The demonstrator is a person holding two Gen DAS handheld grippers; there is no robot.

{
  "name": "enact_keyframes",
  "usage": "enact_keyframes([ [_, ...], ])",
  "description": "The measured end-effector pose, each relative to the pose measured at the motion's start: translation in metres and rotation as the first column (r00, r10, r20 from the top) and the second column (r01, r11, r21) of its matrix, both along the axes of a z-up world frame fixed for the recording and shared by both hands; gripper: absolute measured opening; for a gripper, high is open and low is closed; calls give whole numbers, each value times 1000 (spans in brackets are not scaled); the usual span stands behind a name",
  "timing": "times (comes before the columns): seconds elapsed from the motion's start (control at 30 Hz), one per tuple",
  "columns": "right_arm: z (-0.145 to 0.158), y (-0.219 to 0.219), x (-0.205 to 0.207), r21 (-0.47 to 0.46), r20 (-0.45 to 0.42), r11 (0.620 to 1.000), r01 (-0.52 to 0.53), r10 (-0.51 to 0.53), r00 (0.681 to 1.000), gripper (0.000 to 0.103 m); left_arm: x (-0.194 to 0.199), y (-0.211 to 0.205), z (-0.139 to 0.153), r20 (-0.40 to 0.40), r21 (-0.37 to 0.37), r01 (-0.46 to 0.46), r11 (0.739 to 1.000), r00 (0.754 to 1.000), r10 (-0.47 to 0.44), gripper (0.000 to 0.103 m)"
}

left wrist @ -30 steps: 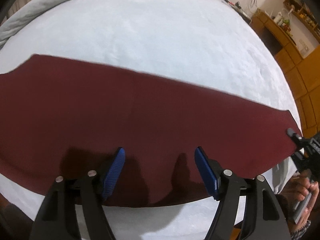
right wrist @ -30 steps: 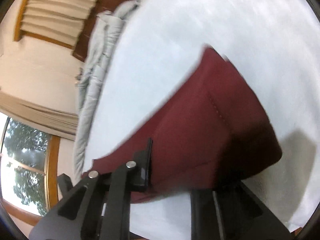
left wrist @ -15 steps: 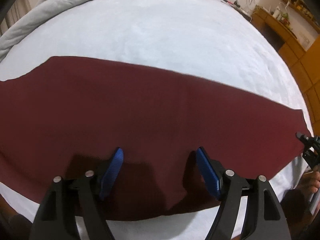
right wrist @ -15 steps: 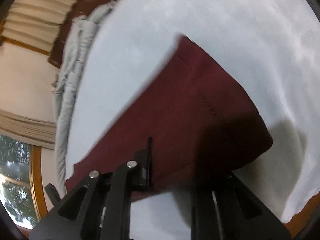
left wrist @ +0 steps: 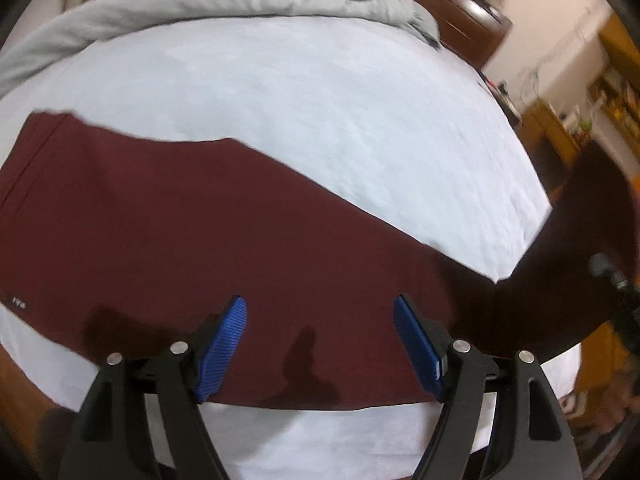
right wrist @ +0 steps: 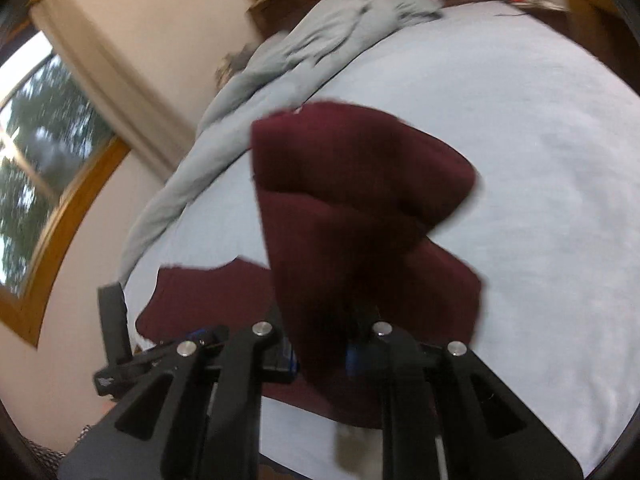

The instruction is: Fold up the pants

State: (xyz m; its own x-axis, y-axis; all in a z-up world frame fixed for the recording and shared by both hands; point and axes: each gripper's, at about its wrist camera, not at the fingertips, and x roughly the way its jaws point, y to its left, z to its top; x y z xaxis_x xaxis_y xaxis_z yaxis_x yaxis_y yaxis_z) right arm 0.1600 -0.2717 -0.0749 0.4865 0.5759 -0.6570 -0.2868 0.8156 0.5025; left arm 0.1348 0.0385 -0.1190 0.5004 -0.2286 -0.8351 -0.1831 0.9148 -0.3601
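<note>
Dark red pants lie flat across the white bed, folded lengthwise. My left gripper is open and empty, its blue pads hovering over the near edge of the pants. In the right wrist view my right gripper is shut on the leg end of the pants and holds it lifted above the bed, the cloth draping forward. That lifted end also shows at the right edge of the left wrist view.
The white bed sheet spreads beyond the pants. A bunched grey blanket lies along the far edge. Wooden furniture stands at the right; a window with a curtain is at the left.
My right gripper has lifted the leg end of the pants off the bed and swung it up and inward. The left gripper has stayed open over the near edge.
</note>
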Motion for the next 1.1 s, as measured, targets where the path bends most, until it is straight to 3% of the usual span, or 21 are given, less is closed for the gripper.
enact_keyframes([
  [0.3, -51, 125, 5, -60, -71, 978, -198, 194, 978, 15, -39, 90, -10, -23, -99, -124, 987, 992, 123, 76],
  [0.43, -73, 164, -7, -135, -76, 958, -253, 245, 967, 16, -39, 102, -14, -33, -170, -146, 974, 989, 142, 76],
  [0.53, -91, 179, -9, -159, -112, 941, -299, 283, 952, 23, -31, 105, -21, -49, -232, -157, 960, 988, 150, 76],
  [0.57, -97, 181, -10, -155, -126, 938, -310, 292, 948, 28, -28, 105, -24, -58, -251, -157, 955, 987, 147, 76],
  [0.7, -106, 181, -19, -96, -162, 921, -378, 360, 919, 67, -21, 106, -35, -97, -335, -154, 930, 987, 128, 76],
  [0.8, -101, 176, -30, -54, -172, 895, -444, 429, 887, 70, -13, 106, -42, -123, -373, -161, 914, 985, 123, 76],
  [0.87, -98, 171, -38, 12, -177, 867, -498, 492, 852, 71, -12, 107, -46, -145, -408, -167, 897, 982, 117, 78],
  [0.93, -91, 150, -43, 86, -187, 861, -501, 508, 841, 71, -11, 105, -51, -172, -440, -167, 882, 980, 100, 80],
  [1.0, -79, 123, -46, 80, -152, 887, -454, 461, 874, 71, -6, 100, -57, -193, -420, -161, 893, 977, 86, 80],
  [1.1, -63, 68, -44, 76, -131, 943, -323, 330, 935, 71, -1, 85, -58, -214, -334, -132, 933, 975, 61, 80],
])
